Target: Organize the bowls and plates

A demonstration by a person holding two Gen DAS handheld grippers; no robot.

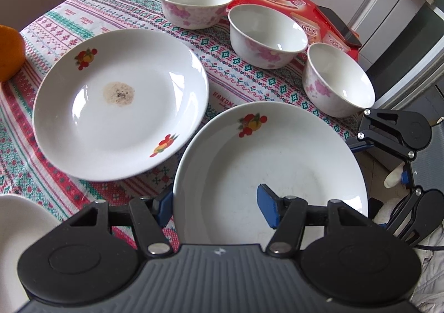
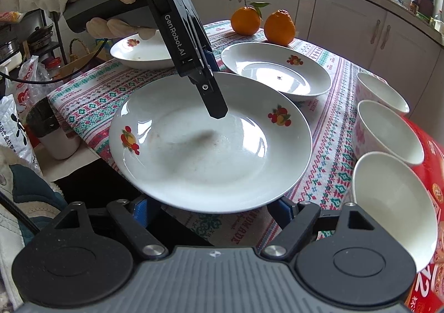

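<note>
Right wrist: left gripper (image 2: 213,96) angled down, gripping plate (image 2: 211,144)

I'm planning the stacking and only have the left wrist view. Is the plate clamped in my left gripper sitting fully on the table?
Observer: No. In the right wrist view, one side of the plate juts out past the edge of the table.
Operator: Where are the right gripper's tips?
Observer: The right gripper has its jaws wide apart. Its fingertips are at the plate's near rim, partly hidden beneath it.
Operator: I see one orange. Any more?
Observer: There are two oranges, side by side at the table's far end.
</note>
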